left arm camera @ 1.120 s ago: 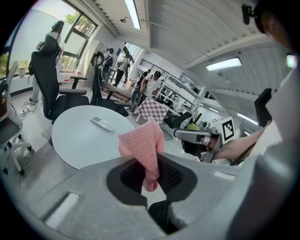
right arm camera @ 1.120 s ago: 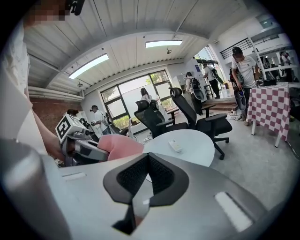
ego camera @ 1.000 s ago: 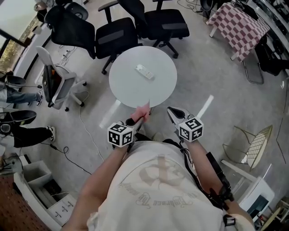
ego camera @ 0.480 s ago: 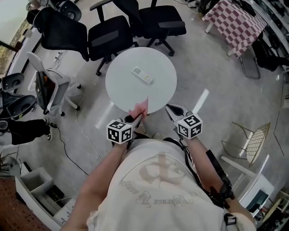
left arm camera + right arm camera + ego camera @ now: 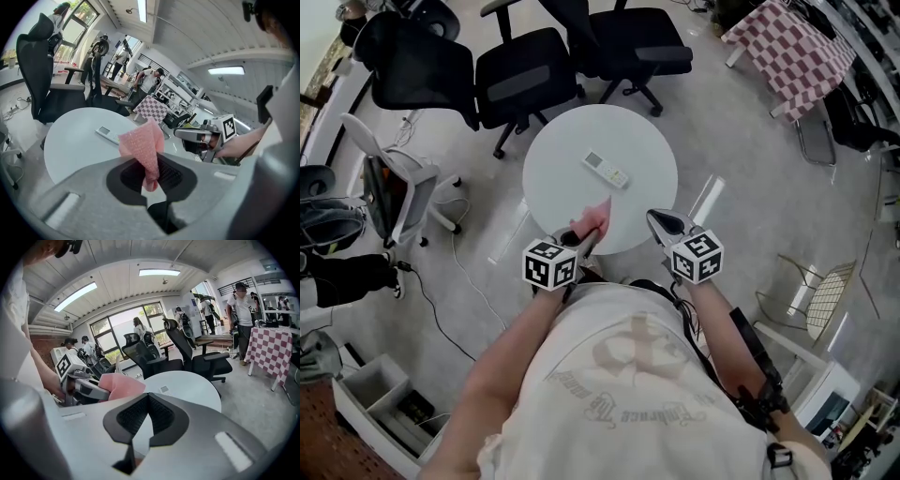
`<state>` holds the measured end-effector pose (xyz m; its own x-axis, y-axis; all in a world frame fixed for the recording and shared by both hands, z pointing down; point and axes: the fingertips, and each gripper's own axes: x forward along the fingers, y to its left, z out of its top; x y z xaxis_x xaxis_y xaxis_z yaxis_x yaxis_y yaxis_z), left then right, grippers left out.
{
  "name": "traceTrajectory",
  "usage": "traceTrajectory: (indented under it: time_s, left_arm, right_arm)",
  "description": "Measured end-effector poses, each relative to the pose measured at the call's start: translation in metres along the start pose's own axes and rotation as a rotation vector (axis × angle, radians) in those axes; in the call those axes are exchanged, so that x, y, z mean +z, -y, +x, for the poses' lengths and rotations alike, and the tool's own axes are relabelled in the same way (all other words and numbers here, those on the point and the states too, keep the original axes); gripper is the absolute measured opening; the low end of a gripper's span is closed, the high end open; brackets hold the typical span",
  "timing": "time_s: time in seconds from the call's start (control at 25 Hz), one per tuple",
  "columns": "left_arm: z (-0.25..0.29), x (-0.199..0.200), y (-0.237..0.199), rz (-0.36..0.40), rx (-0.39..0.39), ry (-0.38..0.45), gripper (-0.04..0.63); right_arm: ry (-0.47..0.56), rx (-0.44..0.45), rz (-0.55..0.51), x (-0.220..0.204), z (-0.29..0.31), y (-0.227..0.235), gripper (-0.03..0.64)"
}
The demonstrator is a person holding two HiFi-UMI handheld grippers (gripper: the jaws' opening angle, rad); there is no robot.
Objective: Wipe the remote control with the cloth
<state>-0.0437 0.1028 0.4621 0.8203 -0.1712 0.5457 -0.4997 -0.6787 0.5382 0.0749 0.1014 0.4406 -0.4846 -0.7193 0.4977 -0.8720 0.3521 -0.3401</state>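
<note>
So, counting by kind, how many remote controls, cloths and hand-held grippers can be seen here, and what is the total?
remote control: 1
cloth: 1
hand-held grippers: 2, the left hand-held gripper and the right hand-held gripper
total: 4

Held out side by side and sloping downward, the left claw [image 5: 581, 242] pinches a crumpled pink dotted cloth [image 5: 596, 221] while the right claw [image 5: 657, 221] is closed, empty.
</note>
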Motion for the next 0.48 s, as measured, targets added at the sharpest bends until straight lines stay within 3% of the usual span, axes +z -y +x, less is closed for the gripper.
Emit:
traceTrajectory:
  time_s: [0.48]
  left_arm:
    - [-0.015,0.026,-0.057,-0.043,-0.035,-0.013,0.037]
  right_arm:
    - [-0.088,-0.049,-0.074,0.027,0.059,-0.012,0.008]
